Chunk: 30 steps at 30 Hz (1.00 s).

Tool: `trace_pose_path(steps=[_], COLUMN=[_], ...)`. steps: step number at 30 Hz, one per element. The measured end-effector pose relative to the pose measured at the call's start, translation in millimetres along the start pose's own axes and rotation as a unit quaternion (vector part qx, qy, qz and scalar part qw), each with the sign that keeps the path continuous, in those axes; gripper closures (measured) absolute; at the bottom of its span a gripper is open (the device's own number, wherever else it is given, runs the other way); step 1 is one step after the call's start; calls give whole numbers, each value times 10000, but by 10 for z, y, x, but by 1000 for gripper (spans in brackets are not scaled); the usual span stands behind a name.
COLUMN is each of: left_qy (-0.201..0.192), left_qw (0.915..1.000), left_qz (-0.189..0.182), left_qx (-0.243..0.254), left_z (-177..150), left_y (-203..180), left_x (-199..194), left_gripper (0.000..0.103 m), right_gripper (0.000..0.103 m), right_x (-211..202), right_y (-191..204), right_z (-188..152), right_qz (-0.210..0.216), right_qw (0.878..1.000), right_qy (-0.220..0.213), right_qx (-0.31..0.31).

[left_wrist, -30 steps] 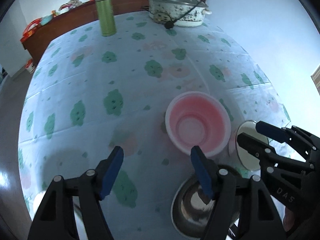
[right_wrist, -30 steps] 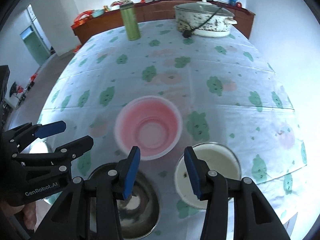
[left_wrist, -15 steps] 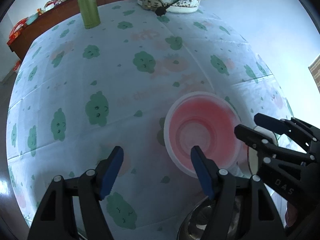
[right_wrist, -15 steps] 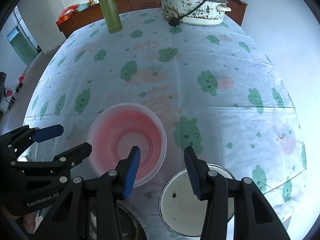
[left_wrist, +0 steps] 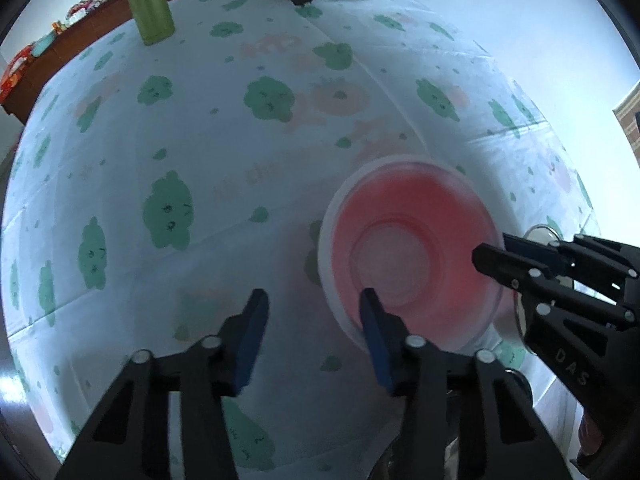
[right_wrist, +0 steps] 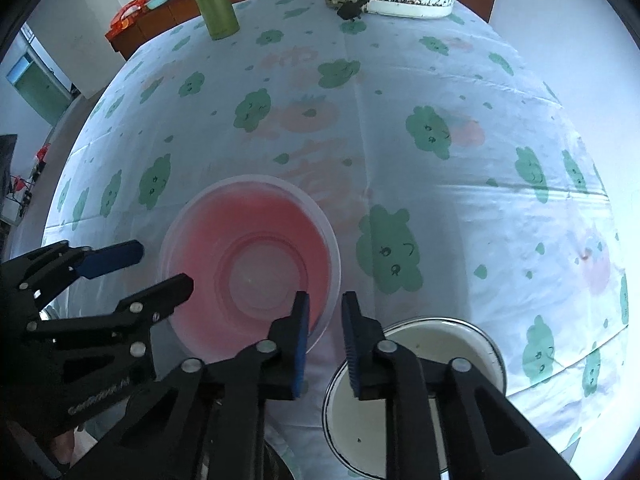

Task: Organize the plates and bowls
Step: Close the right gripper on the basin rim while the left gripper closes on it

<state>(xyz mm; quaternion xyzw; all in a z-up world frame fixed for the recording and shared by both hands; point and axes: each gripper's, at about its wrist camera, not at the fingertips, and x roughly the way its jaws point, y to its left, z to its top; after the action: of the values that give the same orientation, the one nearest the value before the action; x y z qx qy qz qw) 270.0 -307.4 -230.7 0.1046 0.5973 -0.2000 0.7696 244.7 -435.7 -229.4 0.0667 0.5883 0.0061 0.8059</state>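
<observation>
Green-printed tablecloth (left_wrist: 200,152) fills the left view, left gripper (left_wrist: 310,320) closing astride the one pink bowl's (left_wrist: 412,252) near rim, while only the right view shows a whole white bowl (right_wrist: 452,344) and right gripper (right_wrist: 325,324) clenched on the pink rim.

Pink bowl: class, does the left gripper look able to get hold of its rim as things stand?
Probably yes. On the left gripper, the closing jaws straddle the rim of the pink bowl, one finger inside, one outside, with nothing else between them.
</observation>
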Motion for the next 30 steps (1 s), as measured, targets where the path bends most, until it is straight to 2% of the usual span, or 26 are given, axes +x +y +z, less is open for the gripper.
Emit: trace_pose_path(steps=[2, 3, 18, 30], left_qy=[27, 54, 23, -48], left_qw=[9999, 9999, 9997, 9999], left_qz=[-106, -140, -257, -119], left_qx=[33, 71, 5, 31], left_z=[3, 9, 72, 49], left_y=[-27, -48, -6, -38], left_x=[4, 8, -184, -347], left_gripper=[84, 89, 90, 90], right_gripper=[90, 90, 91, 91], right_x=[-5, -11, -174, -393], right_y=[18, 29, 70, 125], right_z=[6, 13, 81, 85], right_qz=[50, 79, 127, 215], right_qw=[10000, 10000, 9998, 9994], right_qy=[-27, -36, -97, -196], right_qx=[-13, -19, -83, -193])
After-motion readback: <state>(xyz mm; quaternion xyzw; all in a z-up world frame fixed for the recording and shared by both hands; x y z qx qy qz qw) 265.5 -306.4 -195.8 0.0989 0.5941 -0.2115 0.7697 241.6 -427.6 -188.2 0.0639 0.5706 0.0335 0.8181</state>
